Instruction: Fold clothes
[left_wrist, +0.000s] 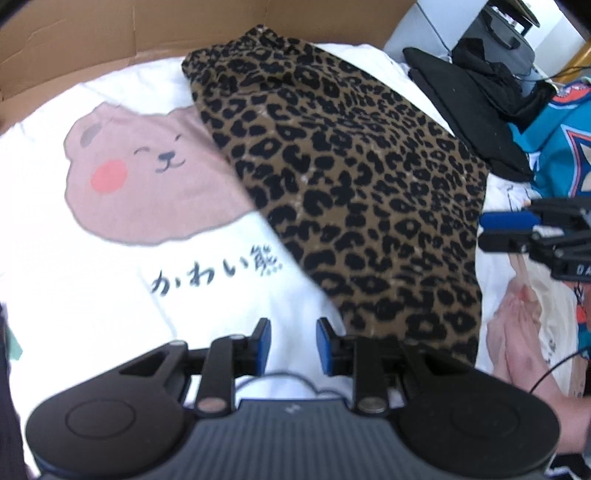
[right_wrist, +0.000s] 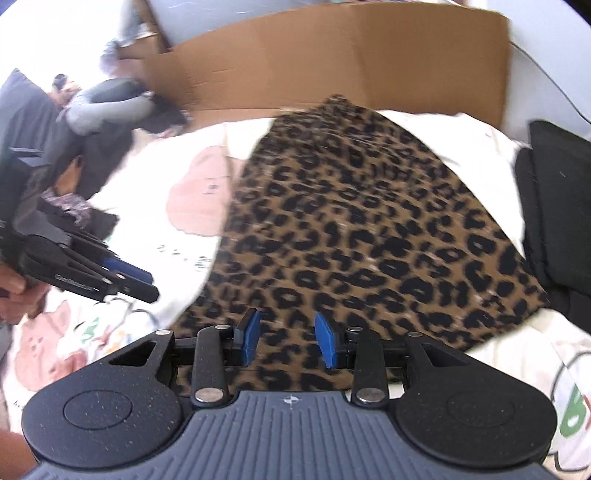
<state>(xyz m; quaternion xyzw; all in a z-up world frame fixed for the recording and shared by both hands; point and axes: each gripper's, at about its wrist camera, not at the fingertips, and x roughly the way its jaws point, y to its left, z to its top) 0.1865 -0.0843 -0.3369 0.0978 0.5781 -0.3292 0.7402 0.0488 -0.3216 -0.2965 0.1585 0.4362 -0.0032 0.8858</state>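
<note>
Leopard garment (left_wrist: 351, 192) laid flat on bear sheet (left_wrist: 110, 280), between folds it seems; left tongs (left_wrist: 293, 345) and right tongs (right_wrist: 286, 338) held partly open, empty; an edge is to be gripped next.

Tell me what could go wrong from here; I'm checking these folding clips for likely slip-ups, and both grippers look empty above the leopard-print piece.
1. The leopard-print garment lies directly on the white bear-print fabric; a pinch by the left gripper at its edge may catch both layers.
2. The right gripper hangs open close to the left one, so they could collide while reaching.
3. The black clothes border the garment and could snag in a fold.
</note>
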